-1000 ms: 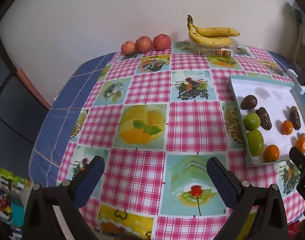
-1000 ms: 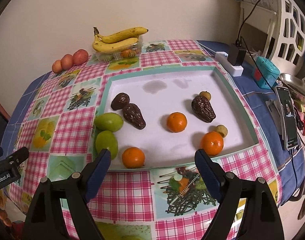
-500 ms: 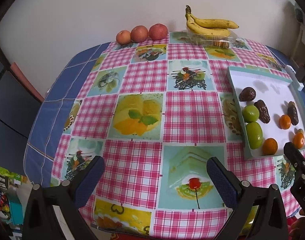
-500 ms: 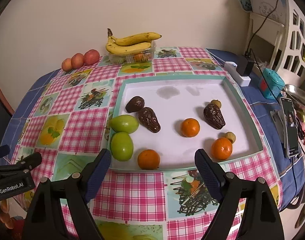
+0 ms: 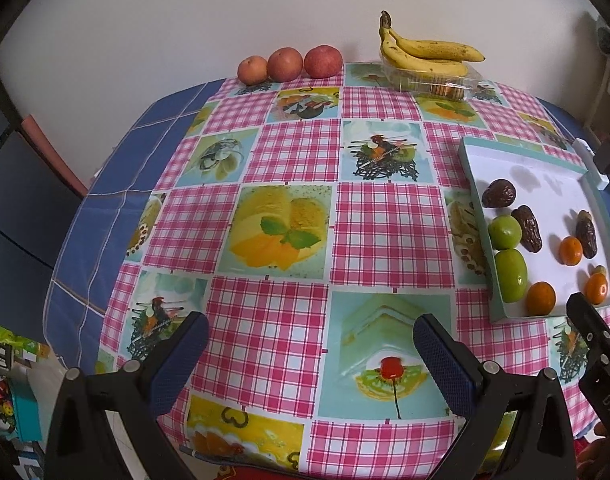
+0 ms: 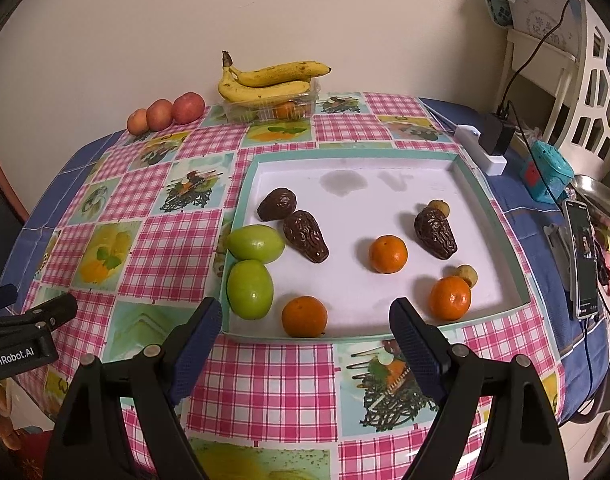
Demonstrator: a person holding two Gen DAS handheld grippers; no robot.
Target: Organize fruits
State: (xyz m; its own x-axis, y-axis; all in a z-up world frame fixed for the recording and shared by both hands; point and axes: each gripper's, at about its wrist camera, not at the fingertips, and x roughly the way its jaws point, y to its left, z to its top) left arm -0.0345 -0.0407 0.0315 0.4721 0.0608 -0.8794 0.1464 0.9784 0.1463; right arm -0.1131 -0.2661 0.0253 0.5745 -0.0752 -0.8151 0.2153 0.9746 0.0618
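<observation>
A white tray with a teal rim (image 6: 385, 156) lies on the checked tablecloth; it also shows at the right of the left wrist view (image 5: 477, 200). In it lie two green fruits (image 6: 251, 288), three oranges (image 6: 388, 254), three dark brown wrinkled fruits (image 6: 305, 236) and two small tan fruits (image 6: 466, 275). My right gripper (image 6: 305, 320) is open and empty, hovering over the tray's near edge. My left gripper (image 5: 309, 338) is open and empty over the cloth left of the tray.
Bananas (image 6: 269, 80) rest on a clear plastic box at the back by the wall, with three red apples (image 6: 165, 112) to their left. Right of the tray are a charger (image 6: 493, 140), a teal toy (image 6: 547, 170) and a phone (image 6: 583, 256).
Both grippers have drawn back and risen a little, so the table and tray look farther and more of the near cloth shows. The fruits have not moved.
</observation>
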